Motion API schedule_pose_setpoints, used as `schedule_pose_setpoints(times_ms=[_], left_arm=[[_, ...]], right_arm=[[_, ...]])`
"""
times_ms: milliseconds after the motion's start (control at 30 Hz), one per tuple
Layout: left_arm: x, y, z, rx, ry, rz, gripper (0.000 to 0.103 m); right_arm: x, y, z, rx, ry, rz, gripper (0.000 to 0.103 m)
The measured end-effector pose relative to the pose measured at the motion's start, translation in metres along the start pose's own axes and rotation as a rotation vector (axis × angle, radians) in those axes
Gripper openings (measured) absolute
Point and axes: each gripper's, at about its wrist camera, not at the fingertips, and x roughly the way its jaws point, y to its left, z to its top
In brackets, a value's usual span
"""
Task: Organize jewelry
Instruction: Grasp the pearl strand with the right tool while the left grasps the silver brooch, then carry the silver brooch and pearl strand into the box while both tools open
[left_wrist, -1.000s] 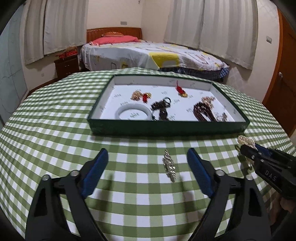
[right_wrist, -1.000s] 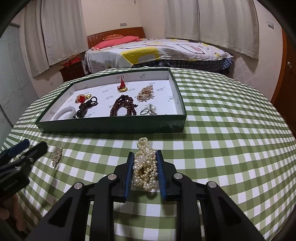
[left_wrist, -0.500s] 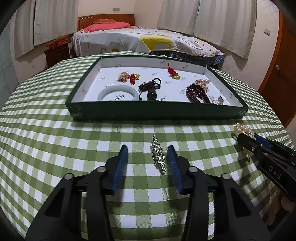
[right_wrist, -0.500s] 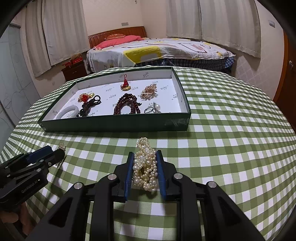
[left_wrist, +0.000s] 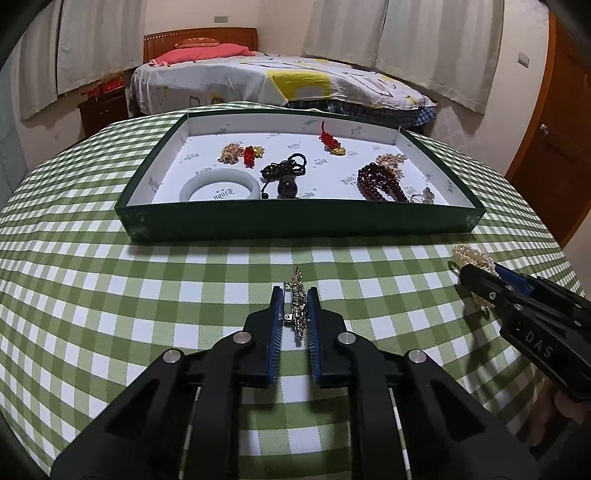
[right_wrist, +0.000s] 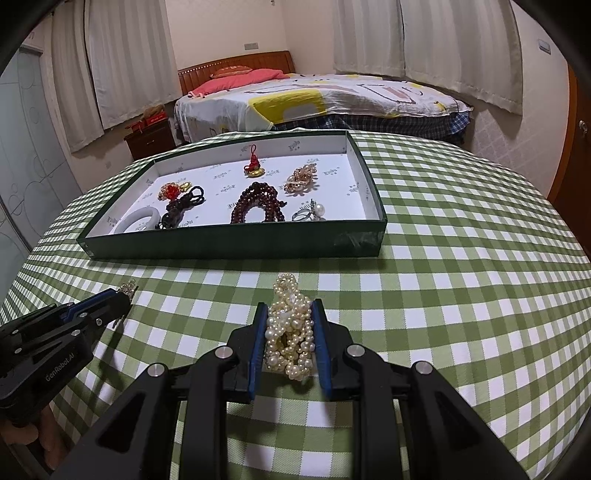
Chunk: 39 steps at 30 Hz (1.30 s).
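Note:
A slim rhinestone brooch (left_wrist: 296, 281) lies on the green checked tablecloth in front of the green tray (left_wrist: 295, 223). My left gripper (left_wrist: 294, 299) is closing on it, and both blue pads touch its sides. A bundled pearl necklace (right_wrist: 290, 332) sits on the cloth between the pads of my right gripper (right_wrist: 290, 306), which is shut on it. In the left wrist view the right gripper (left_wrist: 476, 273) shows at the right with the pearls (left_wrist: 471, 254) at its tip. The left gripper (right_wrist: 123, 295) appears low at the left of the right wrist view.
The tray (right_wrist: 229, 247) holds a white bangle (left_wrist: 219, 184), a dark red bead bracelet (left_wrist: 380, 182), a black corded pendant (left_wrist: 284, 173), a red knot charm (left_wrist: 330, 140) and other pieces. Beyond the round table are a bed (left_wrist: 280, 81) and a wooden door (left_wrist: 554, 147).
The left gripper's jaws went from wide apart to tight around the brooch, having moved a little forward over it. The right gripper stayed put, still clamped on the pearls.

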Motion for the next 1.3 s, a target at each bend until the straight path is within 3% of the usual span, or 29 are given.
schedule_pose_setpoints(times_ms=[333, 733, 1000, 1300], left_arm=[[-0.008, -0.001, 0.001, 0.006, -0.025, 0.002, 0.013], [-0.036, 0.001, 0.019, 0.015, -0.119, 0.002, 0.013], [-0.055, 0.0, 0.047, 0.014, -0.201, -0.013, 0.013], [-0.061, 0.0, 0.096, 0.017, -0.303, -0.016, 0.013]], right_arm=[[-0.003, 0.003, 0.001, -0.002, -0.013, 0.004, 0.025], [-0.025, 0.008, 0.014, -0.003, -0.071, 0.033, 0.025], [-0.039, 0.015, 0.04, -0.01, -0.136, 0.057, 0.025], [-0.043, 0.026, 0.094, -0.039, -0.243, 0.074, 0.025]])
